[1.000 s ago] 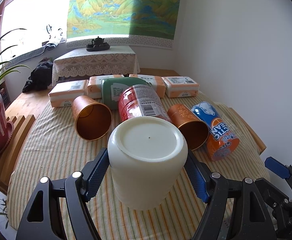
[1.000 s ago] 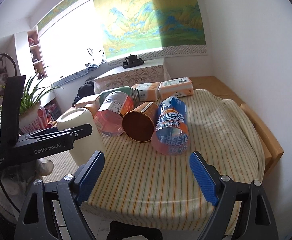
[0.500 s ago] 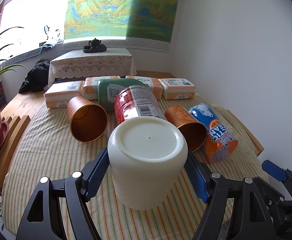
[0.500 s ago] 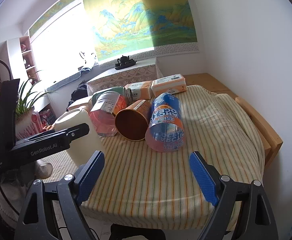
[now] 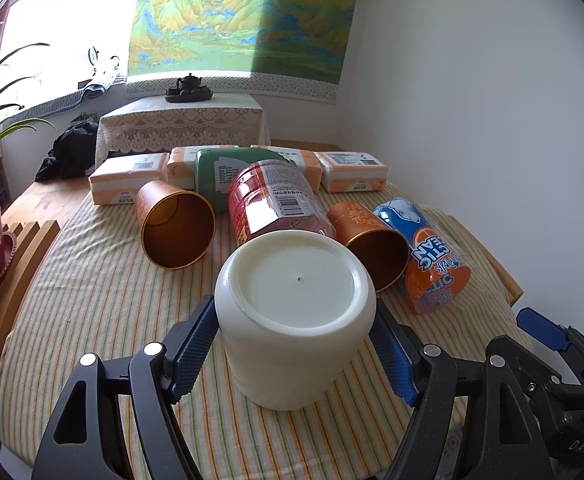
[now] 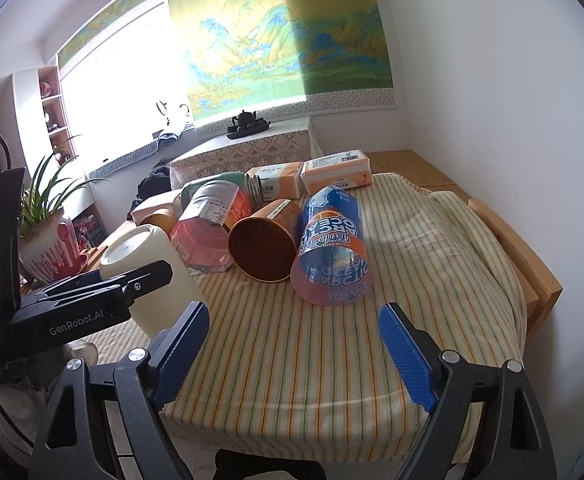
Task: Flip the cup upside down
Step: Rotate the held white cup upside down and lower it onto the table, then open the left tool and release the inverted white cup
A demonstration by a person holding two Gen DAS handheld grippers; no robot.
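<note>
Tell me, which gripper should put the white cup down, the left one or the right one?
Left. The left gripper already clamps the white cup, bottom up above the striped cloth. The right gripper is open and empty.

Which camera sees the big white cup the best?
The left wrist view. The white cup sits in the middle, bottom facing up, with the left claw shut on its sides. In the right wrist view the same cup is off to the left, partly hidden by the left claw's black arm, and the right claw is open.
</note>
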